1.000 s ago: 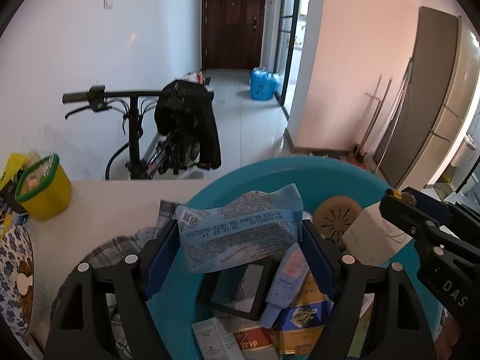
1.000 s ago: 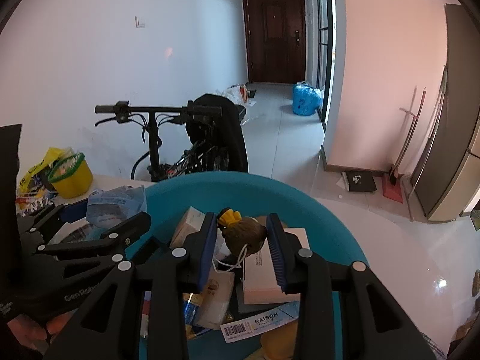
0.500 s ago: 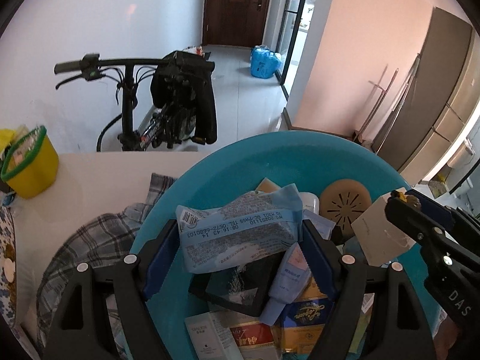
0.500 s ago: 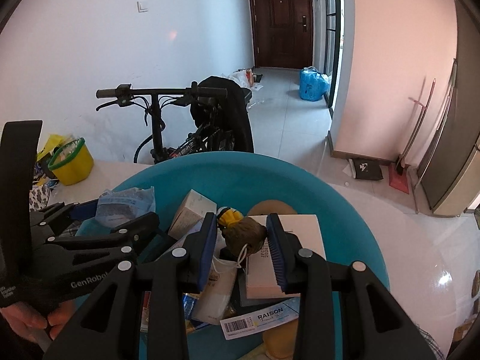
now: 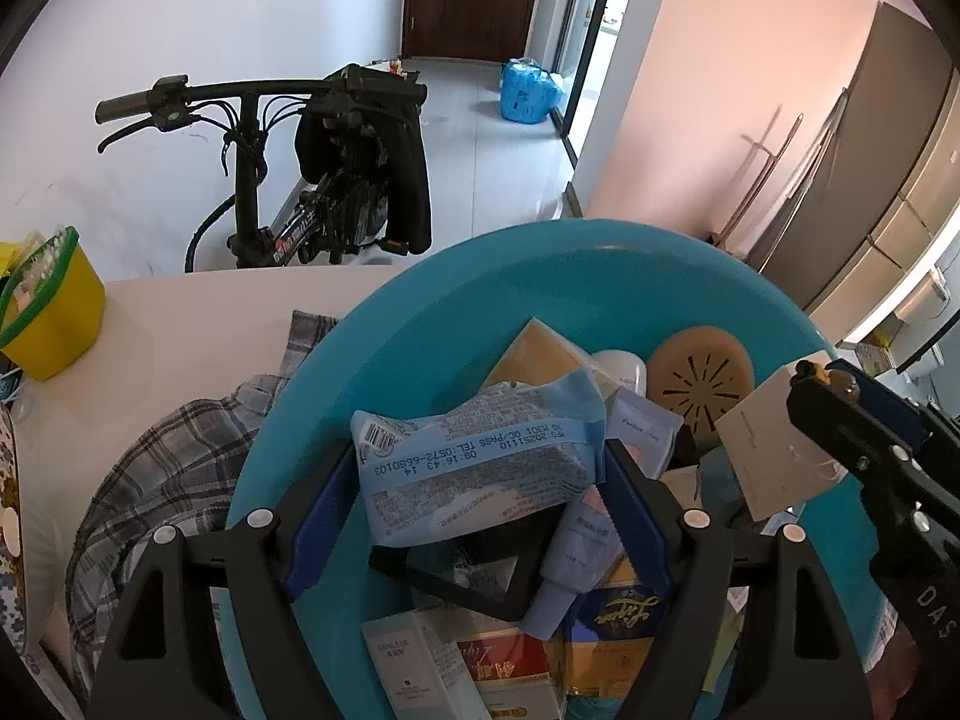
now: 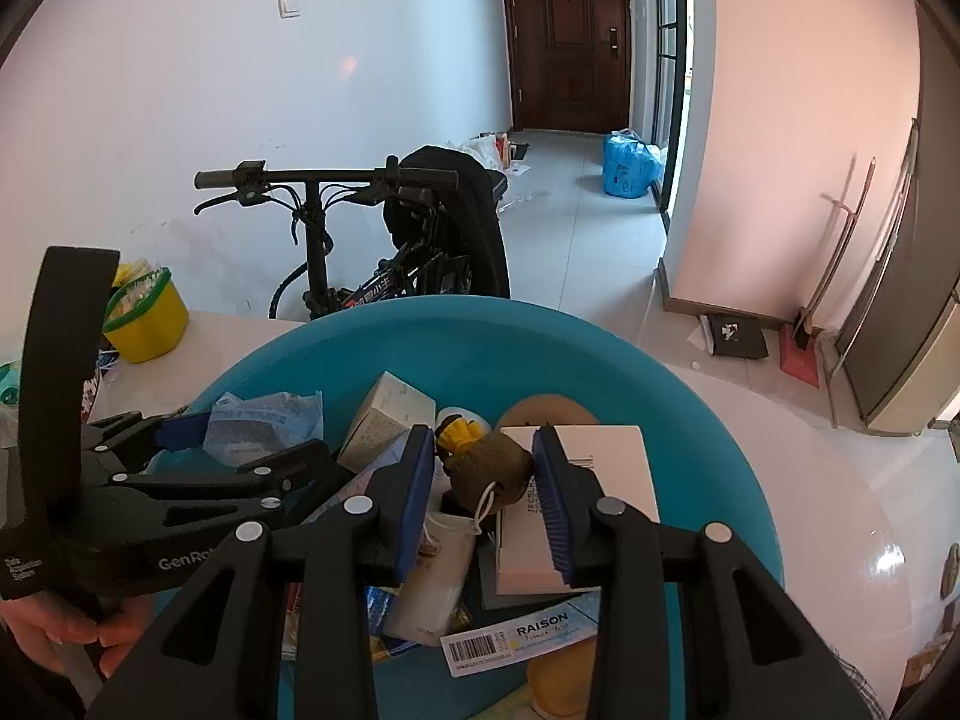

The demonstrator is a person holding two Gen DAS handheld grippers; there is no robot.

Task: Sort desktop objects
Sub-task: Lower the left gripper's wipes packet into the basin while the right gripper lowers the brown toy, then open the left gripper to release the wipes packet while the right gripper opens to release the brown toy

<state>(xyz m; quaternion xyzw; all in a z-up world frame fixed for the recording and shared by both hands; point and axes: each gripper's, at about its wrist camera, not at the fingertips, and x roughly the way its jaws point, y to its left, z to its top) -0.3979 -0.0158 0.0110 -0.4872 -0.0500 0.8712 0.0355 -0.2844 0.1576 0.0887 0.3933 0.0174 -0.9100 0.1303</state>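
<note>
A teal basin [image 5: 540, 276] full of small packages fills the foreground of both views. Above its contents hangs a pale blue wipes packet [image 5: 474, 462], with my left gripper [image 5: 480, 480] shut on its two ends. The right wrist view shows the same packet [image 6: 264, 426] at the left, still between the left gripper's fingers [image 6: 300, 456]. My right gripper [image 6: 486, 462] is shut on a small olive pouch [image 6: 492, 471] with a yellow top and a white cord, just over a white box [image 6: 606, 468]. The right gripper's fingers [image 5: 840, 414] enter the left wrist view from the right edge.
A yellow tub with a green rim [image 5: 54, 312] stands on the white table [image 5: 180, 324] at the left. A plaid cloth [image 5: 150, 468] lies under the basin's left side. A black bicycle [image 5: 336, 180] is parked behind the table. A hand [image 6: 54, 636] grips the left tool.
My left gripper has sunk and tipped downward with the packet, so the basin fills more of its view. The right gripper has stayed in place on the pouch.
</note>
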